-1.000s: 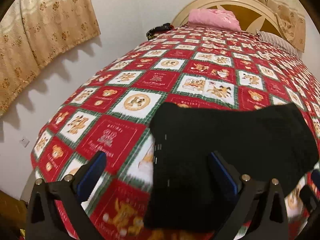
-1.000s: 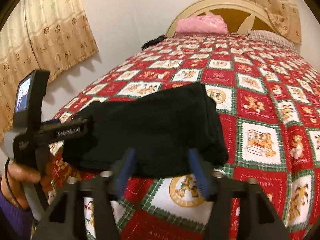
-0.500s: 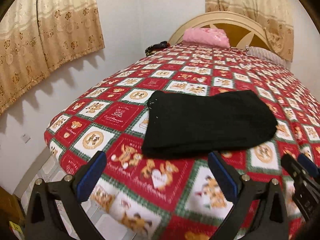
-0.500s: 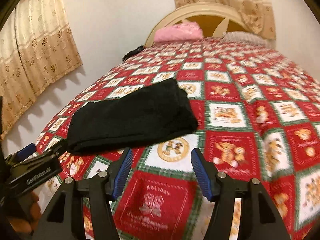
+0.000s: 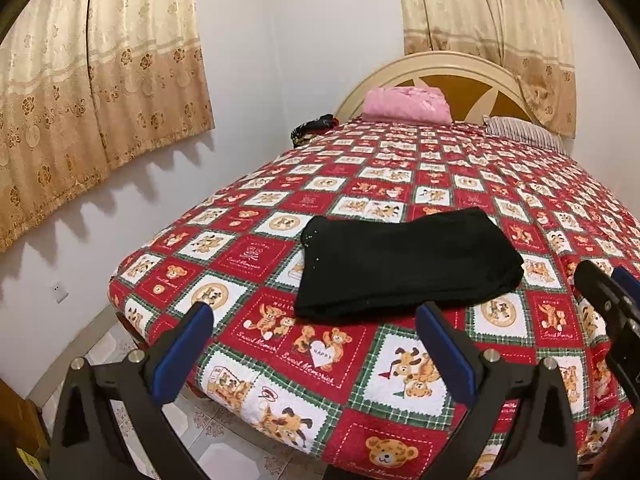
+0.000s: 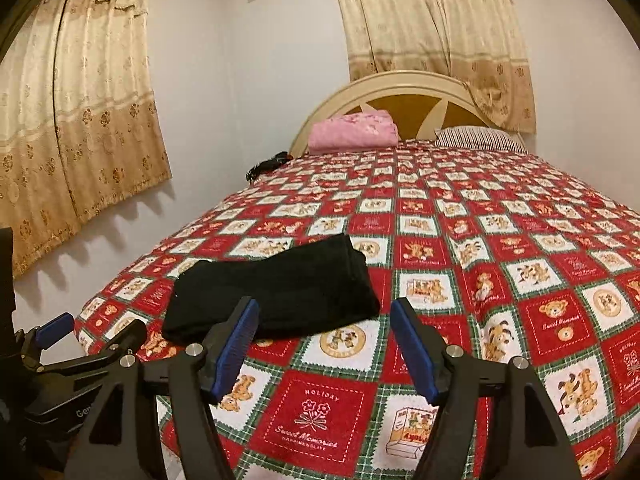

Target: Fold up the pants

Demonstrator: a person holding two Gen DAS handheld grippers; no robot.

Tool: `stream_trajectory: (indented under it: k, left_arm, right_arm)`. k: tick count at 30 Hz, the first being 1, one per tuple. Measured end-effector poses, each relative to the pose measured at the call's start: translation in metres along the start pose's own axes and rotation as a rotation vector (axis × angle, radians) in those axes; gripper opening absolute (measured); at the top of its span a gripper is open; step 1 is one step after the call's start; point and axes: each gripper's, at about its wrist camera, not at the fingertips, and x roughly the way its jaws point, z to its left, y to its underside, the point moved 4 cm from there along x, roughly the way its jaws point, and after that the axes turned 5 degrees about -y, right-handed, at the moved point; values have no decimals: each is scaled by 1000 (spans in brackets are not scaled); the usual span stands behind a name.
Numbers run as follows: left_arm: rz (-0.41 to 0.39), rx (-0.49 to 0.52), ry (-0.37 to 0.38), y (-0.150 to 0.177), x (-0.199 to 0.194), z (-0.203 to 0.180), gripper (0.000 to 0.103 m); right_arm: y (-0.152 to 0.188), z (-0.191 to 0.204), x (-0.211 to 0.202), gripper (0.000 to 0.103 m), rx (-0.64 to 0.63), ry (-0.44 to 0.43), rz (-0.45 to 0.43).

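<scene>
folded black pants [image 5: 404,264] flat near the bed's [image 5: 500,184] foot edge, beyond both grippers, left gripper [image 5: 316,340] fingers apart, empty, right gripper [image 6: 324,336] fingers just widened, nothing between

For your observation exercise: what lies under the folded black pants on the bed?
The folded black pants rest directly on the red, green and white teddy-bear patchwork bedspread, near the bed's foot. Its squares continue beneath; whatever else lies under the fabric is covered.

folded black pants [image 5: 404,264] on bedspread [image 5: 460,184], left gripper [image 5: 316,344] open-jawed, empty
</scene>
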Motion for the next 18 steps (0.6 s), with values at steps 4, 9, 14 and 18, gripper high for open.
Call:
stream_trajectory:
  k: [4, 9, 14, 18]
  left_arm:
    - [-3, -3, 4, -1, -2, 1, 103]
    - [-4, 0, 0, 0, -4, -1, 103]
    - [-3, 10, -1, 0, -6, -2, 103]
    - [-4, 9, -1, -1, -6, -2, 103]
  right_arm:
    - [0, 1, 0, 70, 3, -5, 4]
    - [0, 0, -2, 70, 9, -7, 1]
    - [-1, -2, -4, 70, 18, -9, -8]
    - [-2, -3, -5, 70, 21, -9, -11]
